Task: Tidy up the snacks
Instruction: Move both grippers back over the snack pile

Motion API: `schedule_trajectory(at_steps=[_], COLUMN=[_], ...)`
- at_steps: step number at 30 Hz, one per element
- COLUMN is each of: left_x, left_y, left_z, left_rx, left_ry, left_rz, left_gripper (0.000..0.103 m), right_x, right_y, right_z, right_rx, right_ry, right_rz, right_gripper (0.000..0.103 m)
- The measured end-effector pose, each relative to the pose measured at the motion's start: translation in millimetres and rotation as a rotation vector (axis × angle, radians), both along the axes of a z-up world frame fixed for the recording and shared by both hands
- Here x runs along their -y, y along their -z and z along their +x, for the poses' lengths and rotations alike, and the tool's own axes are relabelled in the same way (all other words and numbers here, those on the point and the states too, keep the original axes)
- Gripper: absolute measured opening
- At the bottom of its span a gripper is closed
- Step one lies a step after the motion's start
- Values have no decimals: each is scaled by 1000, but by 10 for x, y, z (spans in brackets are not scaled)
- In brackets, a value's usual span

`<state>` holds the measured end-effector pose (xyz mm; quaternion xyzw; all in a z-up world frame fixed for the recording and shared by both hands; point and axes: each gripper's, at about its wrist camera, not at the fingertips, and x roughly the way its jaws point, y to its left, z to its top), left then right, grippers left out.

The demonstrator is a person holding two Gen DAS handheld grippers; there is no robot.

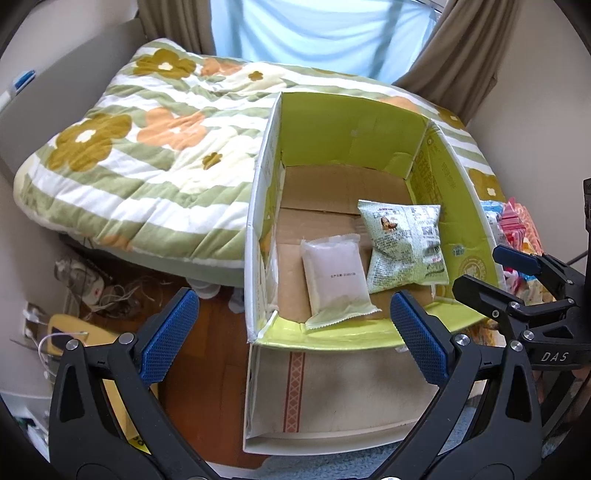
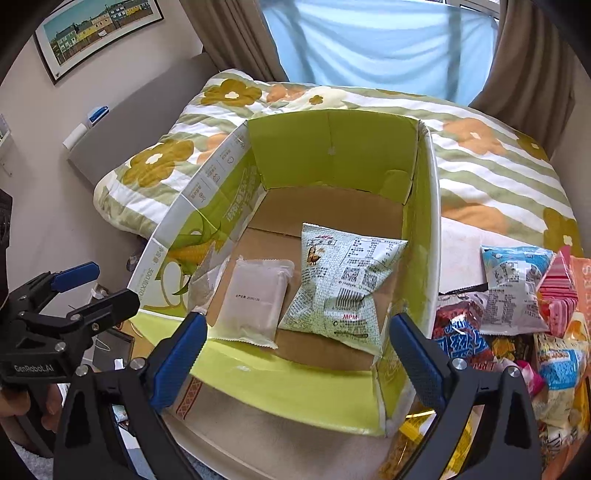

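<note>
An open cardboard box with a lime-green inside (image 1: pixel 343 118) (image 2: pixel 332 140) stands on the bed. In it lie a white frosted packet (image 1: pixel 336 277) (image 2: pixel 256 299) and a pale green snack bag (image 1: pixel 406 243) (image 2: pixel 343 280), side by side on the brown floor. A pile of colourful snack packets (image 2: pixel 517 314) (image 1: pixel 517 236) lies to the right of the box. My left gripper (image 1: pixel 295 332) is open and empty above the box's near wall. My right gripper (image 2: pixel 295 350) is open and empty above the same near wall; it also shows in the left wrist view (image 1: pixel 491 273), and the left one in the right wrist view (image 2: pixel 92 288).
A quilt with green stripes and flowers (image 1: pixel 147 155) (image 2: pixel 480 155) covers the bed behind the box. Curtains (image 2: pixel 535 55) frame a window at the back. Cables and a socket strip (image 1: pixel 96 291) lie on the wooden floor to the left. A framed picture (image 2: pixel 99 29) hangs on the wall.
</note>
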<state>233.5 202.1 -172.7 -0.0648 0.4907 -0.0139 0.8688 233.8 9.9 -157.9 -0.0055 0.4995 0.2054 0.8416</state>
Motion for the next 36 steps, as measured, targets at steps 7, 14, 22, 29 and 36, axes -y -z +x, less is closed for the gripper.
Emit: schedule_trajectory(at_steps=[7,14,22,29,36], left_x=[59,359,1010,1876,2511], left_y=[-60,-179,-320,-196,-21], left_z=[-63,-140,-298,-424,-506], left_rx=[36,71,97,40,2], left_ry=[68,109,111,129,84], left_rz=[-17,-29,-18,-41,-43], left_gripper=[103,103,103,103,103], right_x=[74,393,1226,2040,2667], right_y=[-244,-503,-751,-718,-530], right_z=[-219,-460,-682,-769,-760], right_rx=[82,151,240,213,155], right_ry=[61,129,197,196,158], right_rz=[18,53,30,-20,-9], right_gripper=[98,98,99,99,99])
